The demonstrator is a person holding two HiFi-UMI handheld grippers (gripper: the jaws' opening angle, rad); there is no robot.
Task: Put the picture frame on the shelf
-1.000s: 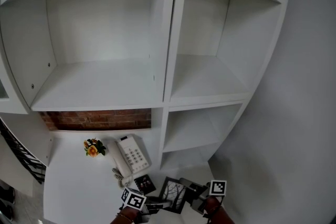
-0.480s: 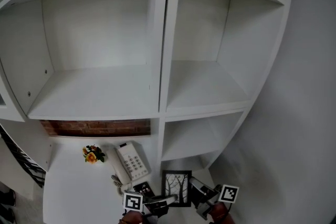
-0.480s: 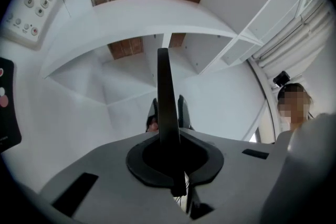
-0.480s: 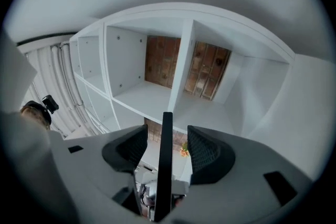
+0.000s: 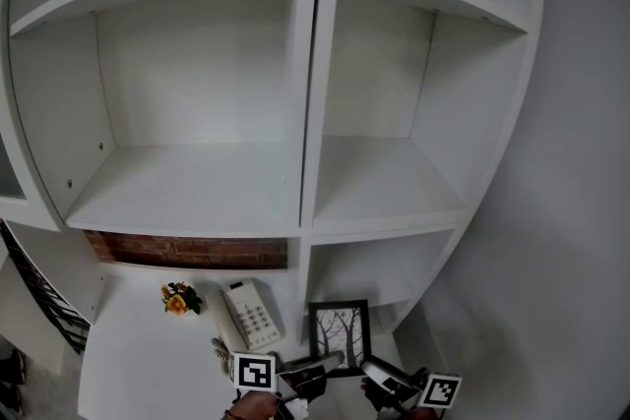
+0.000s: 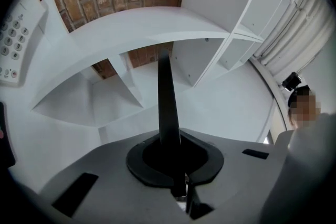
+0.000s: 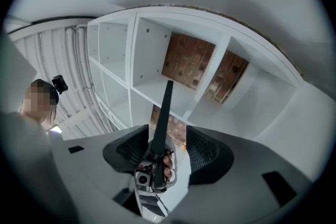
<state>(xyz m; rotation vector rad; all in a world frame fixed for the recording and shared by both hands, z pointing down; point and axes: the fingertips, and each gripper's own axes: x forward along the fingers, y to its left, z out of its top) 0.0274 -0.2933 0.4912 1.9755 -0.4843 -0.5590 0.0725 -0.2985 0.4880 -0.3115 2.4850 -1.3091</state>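
The picture frame (image 5: 340,335), black with a bare-tree print, stands upright above the white tabletop in front of the lower right cubby. My left gripper (image 5: 313,371) is shut on its lower left edge; in the left gripper view the thin black frame edge (image 6: 166,107) runs up out of the shut jaws (image 6: 172,150). My right gripper (image 5: 382,377) sits at the frame's lower right with its jaws apart. In the right gripper view the frame edge (image 7: 161,113) stands between the pads (image 7: 203,150) without being pressed.
The white shelf unit fills the head view, with a wide left shelf (image 5: 187,190), a right shelf (image 5: 379,182) and a vertical divider (image 5: 311,113) between them. A white telephone (image 5: 249,315) and a small flower bunch (image 5: 177,299) lie on the tabletop below a brick strip (image 5: 187,251).
The frame rose from lying tilted on the tabletop to standing upright and higher. The right gripper opened and moved off to the right. The left gripper closed on the frame.
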